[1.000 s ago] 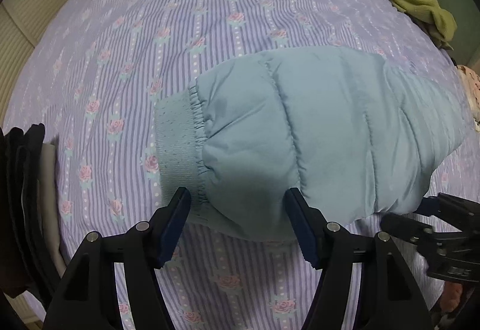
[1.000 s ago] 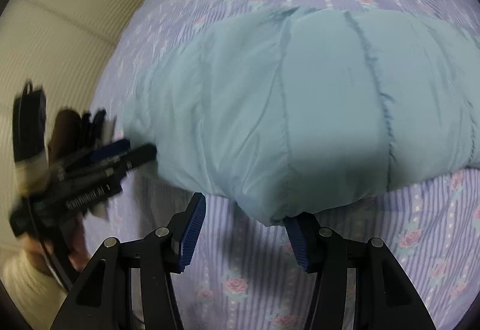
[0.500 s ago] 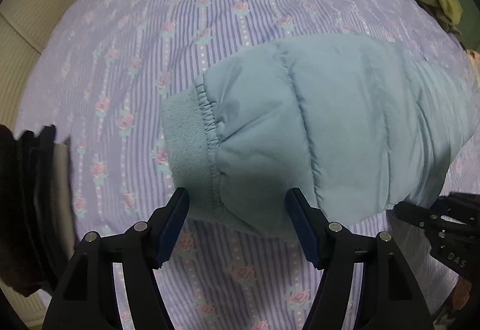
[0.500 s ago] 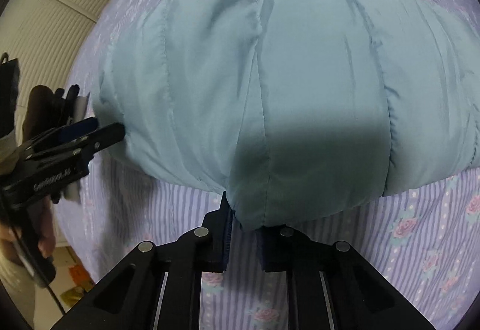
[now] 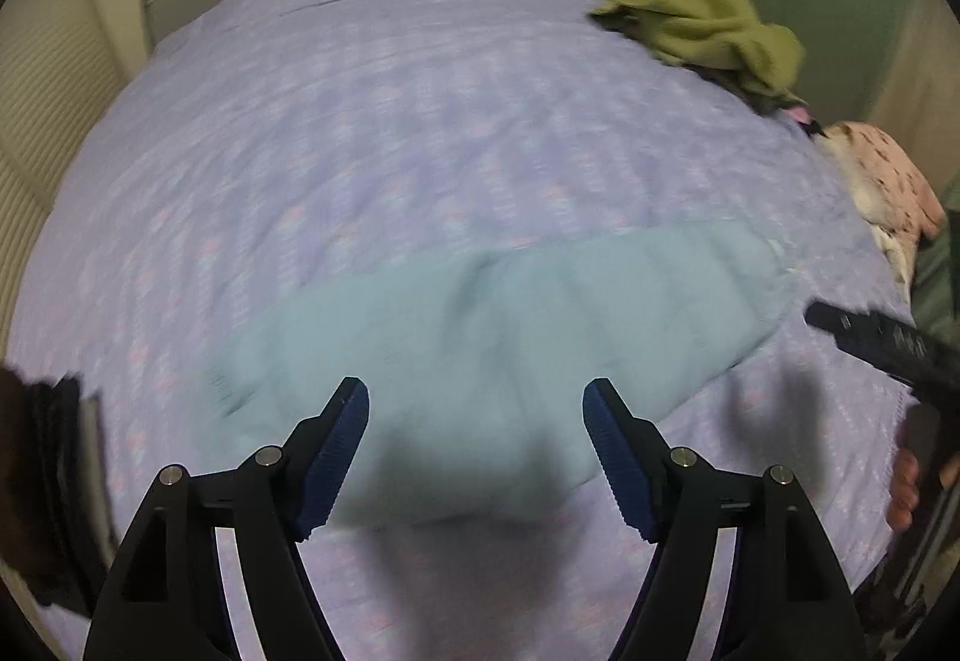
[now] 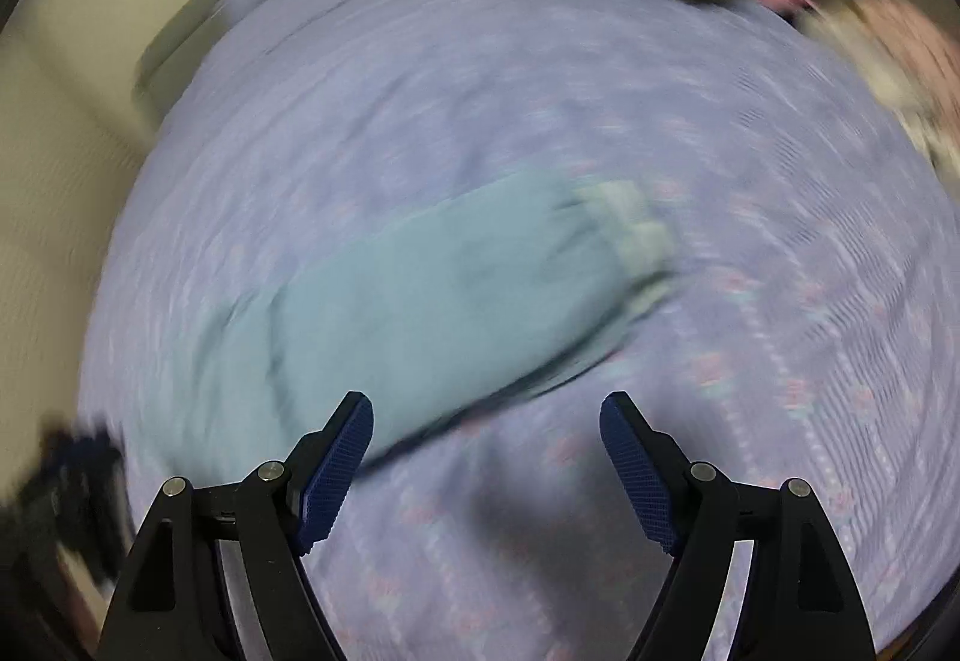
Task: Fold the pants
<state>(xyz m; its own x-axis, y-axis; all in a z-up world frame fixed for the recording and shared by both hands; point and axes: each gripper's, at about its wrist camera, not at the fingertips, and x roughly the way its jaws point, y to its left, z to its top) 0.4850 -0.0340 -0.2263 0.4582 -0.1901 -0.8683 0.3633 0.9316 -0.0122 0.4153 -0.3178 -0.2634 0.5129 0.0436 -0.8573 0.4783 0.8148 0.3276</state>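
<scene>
Padded pale-blue quilted pants (image 5: pixel 480 349) now lying released mid-bedspread, purple floral striped (image 5: pixel 420 120); right gripper (image 6: pixel 486 457), clamped half-second ago, now spread empty; left gripper (image 5: pixel 477 451) likewise agape.

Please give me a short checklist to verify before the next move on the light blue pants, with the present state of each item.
1. left gripper open and free of cloth: ok.
2. right gripper open, holding nothing: ok.
3. light blue pants lying on the bed, not lifted: ok.
4. Pants folded neatly with edges aligned: cannot tell, both views are blurred.
5. Ribbed cuff lying flat: cannot tell.
6. green garment apart from the pants: ok.
</scene>
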